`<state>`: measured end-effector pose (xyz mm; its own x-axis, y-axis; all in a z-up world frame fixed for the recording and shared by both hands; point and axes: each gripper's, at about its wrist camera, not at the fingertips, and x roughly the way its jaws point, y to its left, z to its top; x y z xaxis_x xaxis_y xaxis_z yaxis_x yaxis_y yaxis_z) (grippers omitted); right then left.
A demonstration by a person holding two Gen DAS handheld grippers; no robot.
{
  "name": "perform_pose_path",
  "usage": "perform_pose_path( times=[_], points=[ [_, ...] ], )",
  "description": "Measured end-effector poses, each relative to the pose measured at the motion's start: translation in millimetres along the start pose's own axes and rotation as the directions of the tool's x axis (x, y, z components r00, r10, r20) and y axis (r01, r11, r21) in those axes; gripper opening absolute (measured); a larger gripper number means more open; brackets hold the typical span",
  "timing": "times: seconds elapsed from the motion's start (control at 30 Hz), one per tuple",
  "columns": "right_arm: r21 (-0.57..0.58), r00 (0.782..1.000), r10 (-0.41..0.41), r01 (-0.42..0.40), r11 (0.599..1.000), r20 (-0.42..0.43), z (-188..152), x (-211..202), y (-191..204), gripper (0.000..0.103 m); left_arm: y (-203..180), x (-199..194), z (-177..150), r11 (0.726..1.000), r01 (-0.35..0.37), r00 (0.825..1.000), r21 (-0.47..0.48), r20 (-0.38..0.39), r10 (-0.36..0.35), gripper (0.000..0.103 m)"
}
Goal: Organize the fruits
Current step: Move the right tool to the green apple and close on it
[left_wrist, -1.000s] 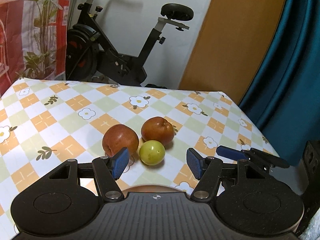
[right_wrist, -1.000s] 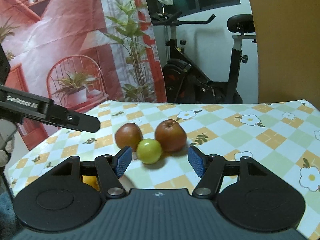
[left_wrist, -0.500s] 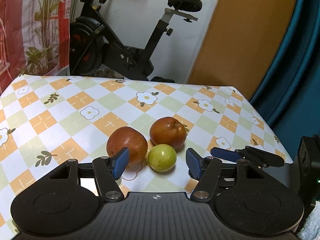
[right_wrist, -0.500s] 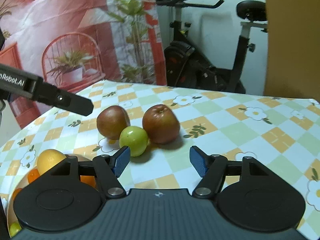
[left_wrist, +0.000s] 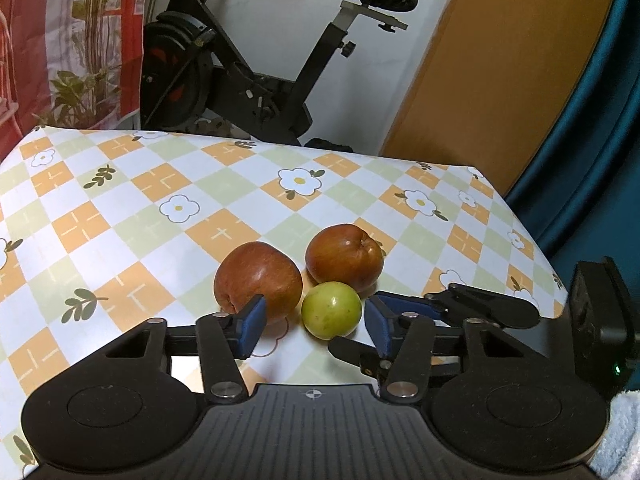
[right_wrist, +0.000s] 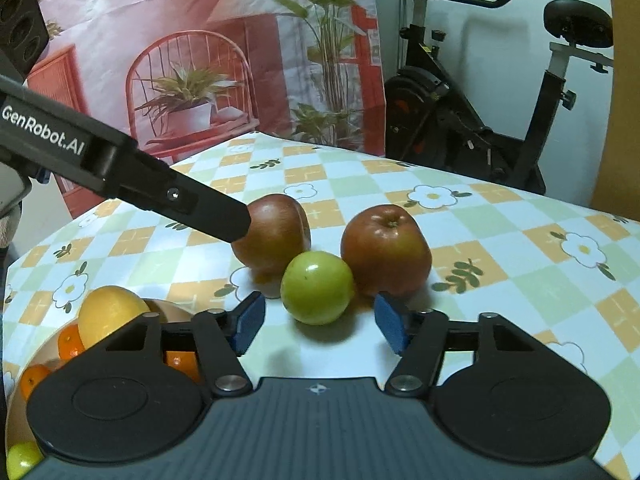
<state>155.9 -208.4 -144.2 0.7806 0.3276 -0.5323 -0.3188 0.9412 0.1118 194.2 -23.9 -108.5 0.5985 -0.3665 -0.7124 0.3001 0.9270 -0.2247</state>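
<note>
Nearest the right gripper (right_wrist: 320,322), its blue-padded fingers stand apart with nothing between them, low over the tablecloth (right_wrist: 500,276); the green fruit (right_wrist: 317,287) sits just ahead of the gap, centred between the pads. To that gripper's near left a pale bowl (right_wrist: 20,396) at the table's near-left corner holds a yellow citrus (right_wrist: 108,312) and several small oranges (right_wrist: 70,342), partly hidden behind the gripper body. The left gripper (left_wrist: 314,324) also has its fingers spread and holds nothing; in its own view the green fruit (left_wrist: 331,310) lies between the pads, slightly right of centre, and the right gripper's finger (left_wrist: 460,306) reaches in from the right, just beside it. Behind the green fruit, touching or nearly touching it, sit two red apples: the left red apple (right_wrist: 276,234), with the left gripper's finger tip over its flank in the right wrist view, and the right red apple (right_wrist: 386,250). Bare cloth lies open beyond the apples up to the table's far edge and to the right, where the edge falls away beside a teal curtain (left_wrist: 592,152). Past the far edge stand an exercise bike (left_wrist: 240,80) and a printed backdrop (right_wrist: 180,60).
</note>
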Motion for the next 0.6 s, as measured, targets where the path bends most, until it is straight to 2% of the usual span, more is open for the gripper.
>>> perform_pose_path(
  times=[0.23, 0.27, 0.3, 0.33, 0.6],
  points=[
    [0.068, 0.999, 0.05, -0.049, 0.996, -0.02, 5.2, 14.1, -8.8, 0.059, 1.3, 3.0, 1.2, 1.0, 0.005, 1.0, 0.0, -0.006, -0.005, 0.051],
    [0.071, 0.998, 0.054, -0.052, 0.996, -0.027, 5.5, 16.3, -9.3, 0.056, 1.7, 3.9, 1.2, 1.0, 0.007, 1.0, -0.004, -0.011, -0.007, 0.051],
    [0.073, 0.998, 0.055, -0.053, 0.996, -0.032, 5.6, 17.2, -9.7, 0.048, 2.0, 4.5, 1.2, 1.0, 0.011, 1.0, -0.009, -0.016, -0.011, 0.051],
    [0.076, 0.998, 0.057, -0.054, 0.996, -0.033, 5.2, 17.3, -10.0, 0.046, 2.3, 5.5, 1.3, 1.0, 0.015, 1.0, -0.014, -0.02, -0.015, 0.051],
    [0.119, 0.998, 0.063, -0.06, 0.991, -0.021, -9.6, -0.3, -14.8, 0.045, -6.3, 24.2, 1.7, 0.996, 0.074, 0.996, -0.048, -0.052, -0.077, 0.052]
  ],
)
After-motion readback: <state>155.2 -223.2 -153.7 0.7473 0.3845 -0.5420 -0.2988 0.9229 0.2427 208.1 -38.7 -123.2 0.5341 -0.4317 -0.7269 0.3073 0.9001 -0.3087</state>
